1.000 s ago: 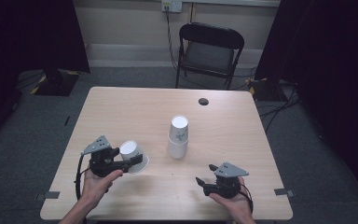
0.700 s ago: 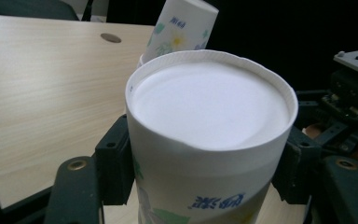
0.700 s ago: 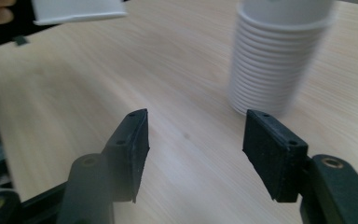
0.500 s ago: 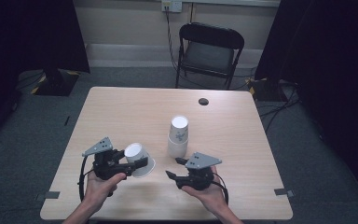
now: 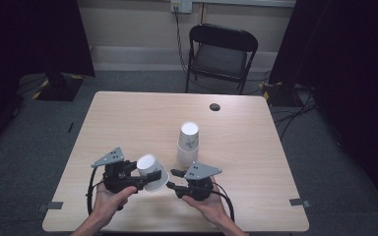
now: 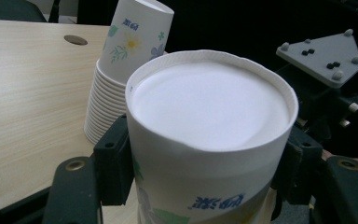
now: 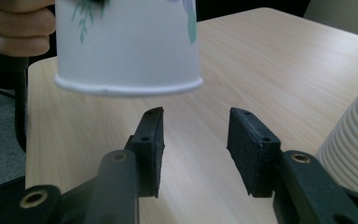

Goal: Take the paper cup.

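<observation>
The jaws of the left gripper (image 5: 145,179) clamp a paper cup (image 5: 151,173). The right gripper (image 5: 173,180), at its 3 o'clock, has been closing its jaws on nothing, below the cup's rim.

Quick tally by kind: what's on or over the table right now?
Loose paper cup, clamped bottom-up in the left gripper: 1
Stack of paper cups: 1
Grippers, left plus right gripper: 2
Dark round disc near the table's far edge: 1
Total: 5
</observation>
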The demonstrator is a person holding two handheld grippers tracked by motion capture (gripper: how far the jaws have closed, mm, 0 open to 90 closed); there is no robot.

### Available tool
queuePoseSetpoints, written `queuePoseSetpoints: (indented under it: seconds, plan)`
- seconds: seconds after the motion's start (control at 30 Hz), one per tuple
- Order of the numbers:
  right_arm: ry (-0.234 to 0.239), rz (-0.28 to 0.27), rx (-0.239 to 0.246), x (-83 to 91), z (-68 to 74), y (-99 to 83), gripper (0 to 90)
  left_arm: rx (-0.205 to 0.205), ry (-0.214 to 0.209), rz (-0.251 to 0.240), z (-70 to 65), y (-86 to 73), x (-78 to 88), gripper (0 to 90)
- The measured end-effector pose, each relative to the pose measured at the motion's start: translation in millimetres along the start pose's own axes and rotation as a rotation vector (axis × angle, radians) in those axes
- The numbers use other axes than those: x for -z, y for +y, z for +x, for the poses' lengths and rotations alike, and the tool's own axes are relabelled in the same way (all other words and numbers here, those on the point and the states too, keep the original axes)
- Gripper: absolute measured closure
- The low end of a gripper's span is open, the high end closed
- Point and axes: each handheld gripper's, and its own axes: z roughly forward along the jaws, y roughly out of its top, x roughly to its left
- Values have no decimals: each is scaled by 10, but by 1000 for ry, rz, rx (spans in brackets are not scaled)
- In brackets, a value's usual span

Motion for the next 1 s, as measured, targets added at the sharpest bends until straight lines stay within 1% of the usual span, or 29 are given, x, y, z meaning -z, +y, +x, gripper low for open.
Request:
queuePoseSetpoints:
  seconds: [0.07, 0.13, 0.2, 0.27, 0.33, 0.37, 0.4, 0.43, 0.5, 0.57, 0.6, 0.67, 0.7, 0.77, 0.8, 0.87, 0.9, 0.97, 1.0]
  plan:
    - [0, -6, 4, -1, 2, -7, 592, 2, -8, 6, -17, -17, -23, 342]
    - [0, -10, 9, -2, 10, -12, 606, 7, -25, 5, -31, -18, -36, 341]
    - [1, -13, 17, -5, 24, -14, 622, 8, -26, 1, -42, -21, -43, 341]
    - [4, -19, 21, -8, 34, -9, 628, 34, -47, -6, -38, -23, -53, 340]
    - [16, -19, 11, -14, 35, -7, 644, 59, -71, -16, -44, -24, -62, 340]
    - [14, -23, 14, -14, 37, -7, 650, 77, -91, -26, -46, -27, -68, 340]
    - [16, -27, 15, -14, 42, -5, 658, 98, -100, -30, -45, -30, -74, 341]
    - [18, -34, 18, -9, 42, -3, 663, 116, -101, -39, -44, -34, -75, 341]
    - [15, -50, 20, 9, 42, 5, 674, 145, -120, -42, -25, -39, -85, 342]
    - [4, -68, 23, 32, 40, 11, 688, 166, -132, -45, -17, -52, -94, 342]
    - [1, -76, 25, 42, 39, 15, 692, 172, -139, -43, -10, -57, -99, 342]
    - [-4, -92, 28, 59, 41, 23, 706, 170, -139, -40, -11, -65, -105, 342]
    - [-6, -91, 32, 63, 41, 28, 706, 174, -144, -42, -11, -69, -108, 342]
    - [-1, -86, 23, 67, 40, 38, 706, 180, -150, -42, -8, -75, -112, 342]
    - [0, -87, 24, 70, 37, 42, 706, 177, -153, -46, -9, -77, -108, 341]
    - [3, -98, 21, 80, 27, 54, 707, 180, -162, -56, -6, -79, -106, 339]
    - [2, -104, 23, 88, 23, 62, 711, 188, -167, -60, -3, -77, -106, 339]
    - [5, -121, 29, 103, 21, 75, 711, 221, -185, -68, 9, -78, -106, 339]
    - [8, -130, 28, 111, 23, 81, 711, 231, -194, -72, 10, -83, -109, 340]
